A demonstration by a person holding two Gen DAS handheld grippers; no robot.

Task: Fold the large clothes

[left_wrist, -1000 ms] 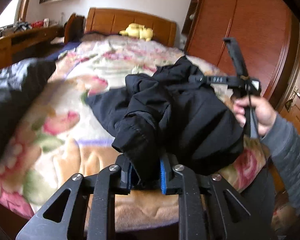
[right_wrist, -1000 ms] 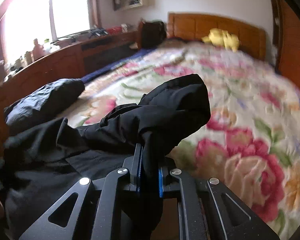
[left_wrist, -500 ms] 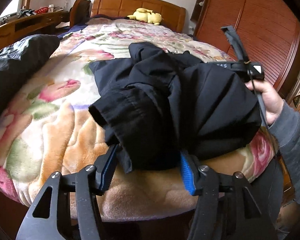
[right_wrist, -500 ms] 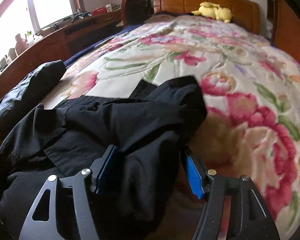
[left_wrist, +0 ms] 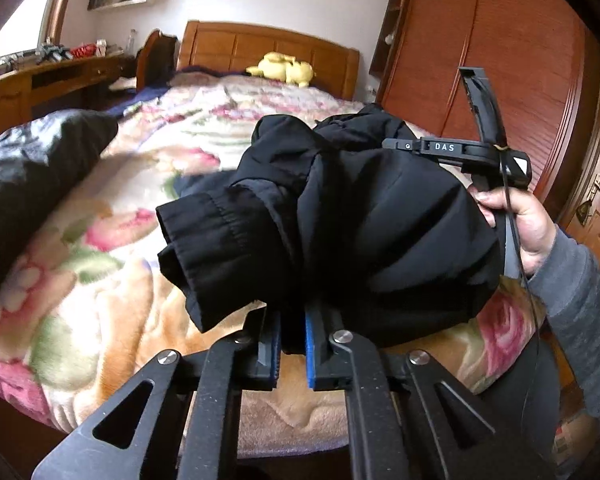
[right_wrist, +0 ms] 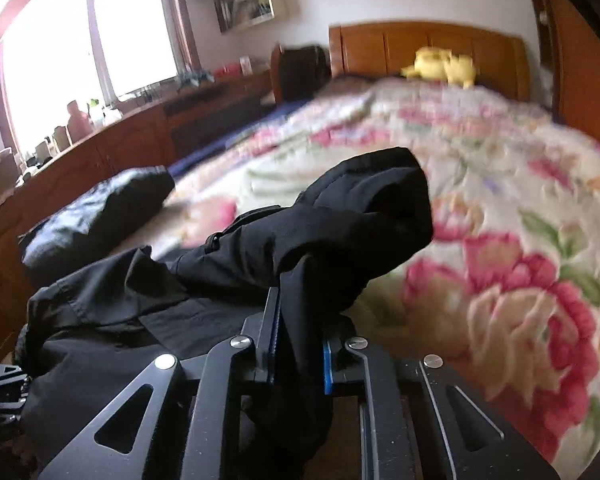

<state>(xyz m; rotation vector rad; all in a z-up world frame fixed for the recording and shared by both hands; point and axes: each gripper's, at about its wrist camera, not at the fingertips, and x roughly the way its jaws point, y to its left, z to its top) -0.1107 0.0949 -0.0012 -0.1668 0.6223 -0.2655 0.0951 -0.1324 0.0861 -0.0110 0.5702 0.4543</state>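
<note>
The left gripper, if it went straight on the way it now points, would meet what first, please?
The left gripper is already shut on the black jacket, so it would push into that bunched cloth first. Beyond it probably comes the floral blanket; depth is unclear.

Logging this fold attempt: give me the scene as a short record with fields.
garment: crumpled black fabric jacket, bunched up, held over the near edge of the bed
left gripper: jaws just closed, clamped on the jacket
right gripper: jaws just closed, clamped on the jacket
surface: floral plush blanket covering the bed
other items: shiny black padded bundle on the blanket; yellow plush toy by the wooden headboard
</note>
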